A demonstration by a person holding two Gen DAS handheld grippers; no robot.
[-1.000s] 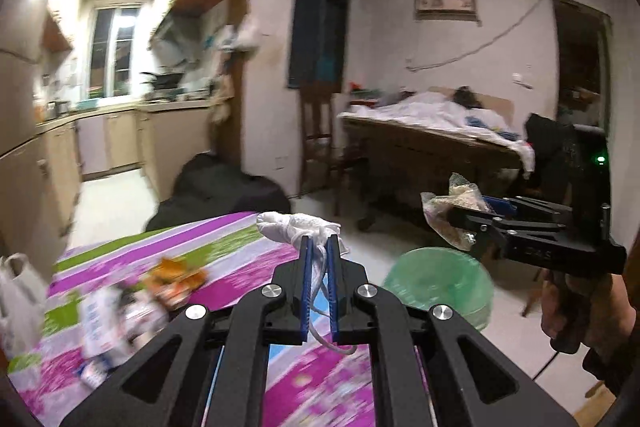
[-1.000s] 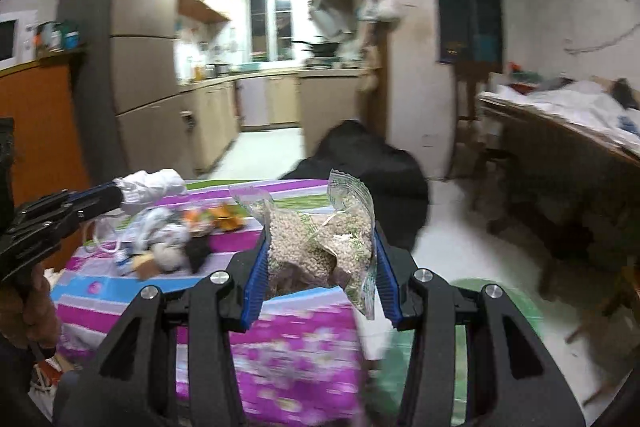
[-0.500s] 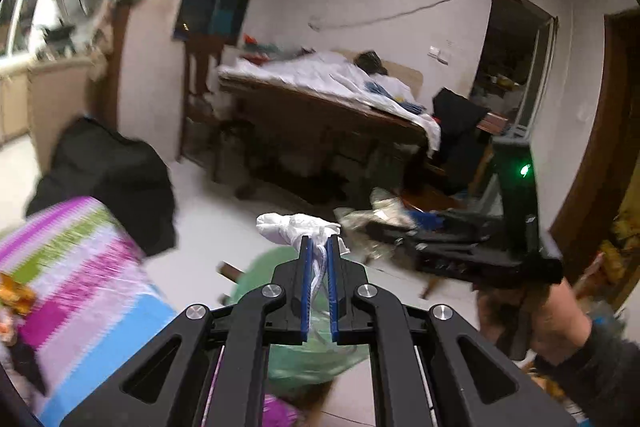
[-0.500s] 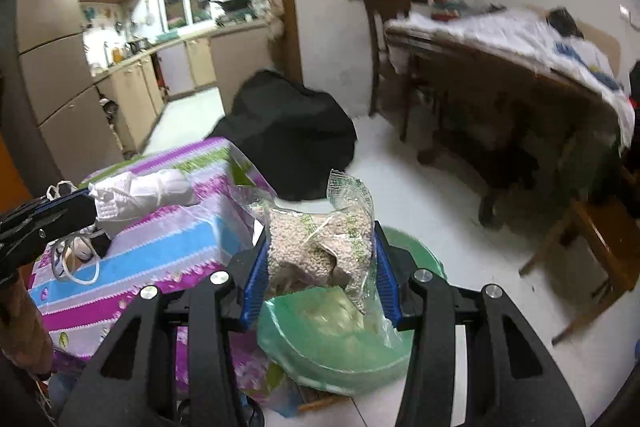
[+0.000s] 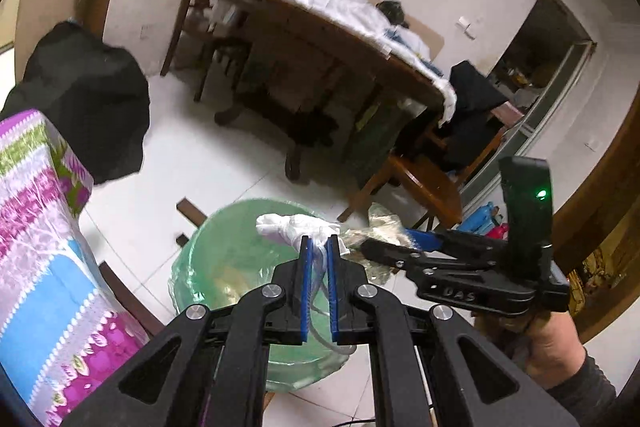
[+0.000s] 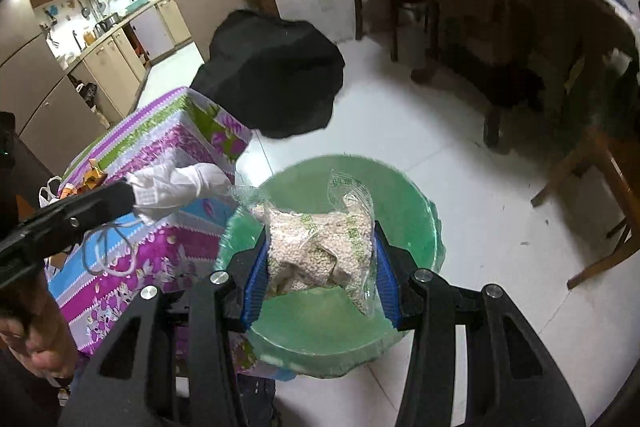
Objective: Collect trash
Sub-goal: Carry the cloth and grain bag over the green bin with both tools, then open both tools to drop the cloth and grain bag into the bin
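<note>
- White tiled floor, across the frame's middle: the green-lined bin stands on it at lower centre.
- Striped, flowered tablecloth covers a table at left; wrappers lie near its far left edge.

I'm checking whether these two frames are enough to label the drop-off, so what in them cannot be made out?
- Inside of the green-lined bin: right wrist view, covered by the bag of grains.
- Right gripper's load: left wrist view, mostly behind the white wad.
- Print on the grain bag: too small.
- Items on the striped tablecloth: left gripper hides them.
</note>
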